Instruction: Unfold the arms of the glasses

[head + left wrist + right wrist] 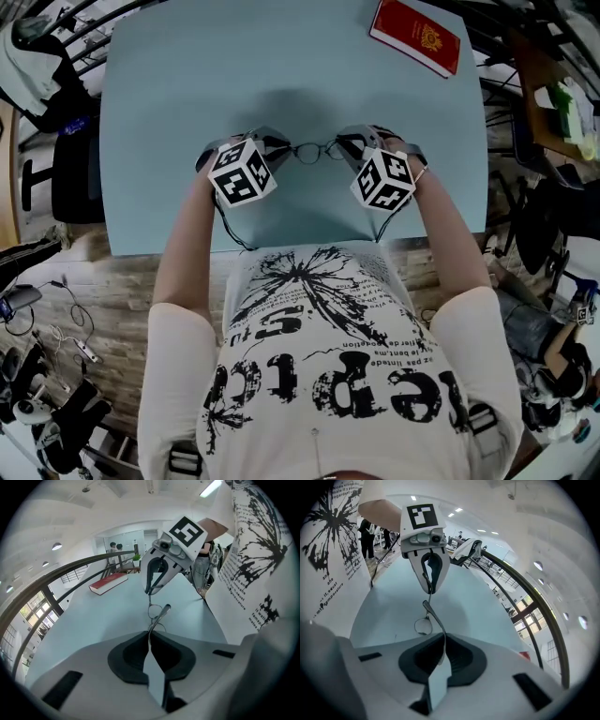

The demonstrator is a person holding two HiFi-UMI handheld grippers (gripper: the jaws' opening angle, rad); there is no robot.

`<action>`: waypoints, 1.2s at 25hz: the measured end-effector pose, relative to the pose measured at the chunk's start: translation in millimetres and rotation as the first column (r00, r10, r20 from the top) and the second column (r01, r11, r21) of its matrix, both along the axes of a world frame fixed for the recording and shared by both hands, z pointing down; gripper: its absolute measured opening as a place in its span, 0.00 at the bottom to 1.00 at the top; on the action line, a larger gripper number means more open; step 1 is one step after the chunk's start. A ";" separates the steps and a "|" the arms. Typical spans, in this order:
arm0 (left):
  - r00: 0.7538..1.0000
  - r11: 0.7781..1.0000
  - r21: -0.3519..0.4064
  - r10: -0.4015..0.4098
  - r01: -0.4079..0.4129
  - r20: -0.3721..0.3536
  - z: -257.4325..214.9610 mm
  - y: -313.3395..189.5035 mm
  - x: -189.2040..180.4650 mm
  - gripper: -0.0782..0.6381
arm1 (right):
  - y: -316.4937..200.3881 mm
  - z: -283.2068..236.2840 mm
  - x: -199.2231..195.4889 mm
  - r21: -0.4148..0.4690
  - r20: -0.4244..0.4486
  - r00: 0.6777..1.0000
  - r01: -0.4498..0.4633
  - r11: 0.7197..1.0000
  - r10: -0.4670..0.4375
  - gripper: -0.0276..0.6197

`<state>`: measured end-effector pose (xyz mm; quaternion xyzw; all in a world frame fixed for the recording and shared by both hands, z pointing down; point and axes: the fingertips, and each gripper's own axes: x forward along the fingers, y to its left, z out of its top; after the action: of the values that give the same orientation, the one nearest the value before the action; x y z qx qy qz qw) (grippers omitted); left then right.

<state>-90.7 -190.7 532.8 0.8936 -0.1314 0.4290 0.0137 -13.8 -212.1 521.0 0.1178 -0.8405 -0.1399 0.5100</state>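
The thin wire-framed glasses point(313, 150) hang a little above the pale blue table point(281, 56), stretched between my two grippers. My left gripper point(277, 143) is shut on the frame's left end, and in the left gripper view the wire runs straight into the pinched jaws point(150, 638), with a lens and a folded arm point(159, 615) just beyond. My right gripper point(348, 142) is shut on the right arm. In the right gripper view that arm point(433, 616) curves out of the closed jaws point(442, 641) beside a round lens point(423, 626). The grippers face each other across the glasses.
A red book point(416, 35) lies at the table's far right corner and also appears in the left gripper view point(108, 582). The table's near edge runs just below the grippers, against the person's printed shirt point(328, 319). Chairs, cables and clutter surround the table.
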 end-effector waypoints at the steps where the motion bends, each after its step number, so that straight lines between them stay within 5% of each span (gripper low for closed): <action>1: 1.000 1.000 -0.001 -0.004 0.004 0.002 -0.2 0.4 0.1 0.15 | -0.7 -2.9 3.6 0.005 0.014 1.000 -0.013 1.000 0.013 0.08; 13: 0.998 0.998 0.017 -0.060 0.059 0.025 -1.9 -4.0 -1.9 0.15 | 1.8 3.9 42.6 -0.037 0.047 0.993 -0.108 0.993 0.110 0.09; 26: 0.992 0.992 0.039 -0.122 0.123 -0.018 -6.8 -3.0 4.8 0.15 | 2.6 6.5 40.8 -0.019 0.066 0.989 -0.134 0.991 0.135 0.10; 30: 0.988 0.988 0.030 -0.147 0.149 -0.051 -7.8 0.9 4.5 0.16 | 9.5 10.2 40.2 -0.041 0.065 0.988 -0.136 0.990 0.138 0.21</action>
<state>-86.2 -189.8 524.9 0.8918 -0.2040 0.4025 0.0338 26.4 -202.6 531.3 0.1705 -0.8497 -0.0850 0.4917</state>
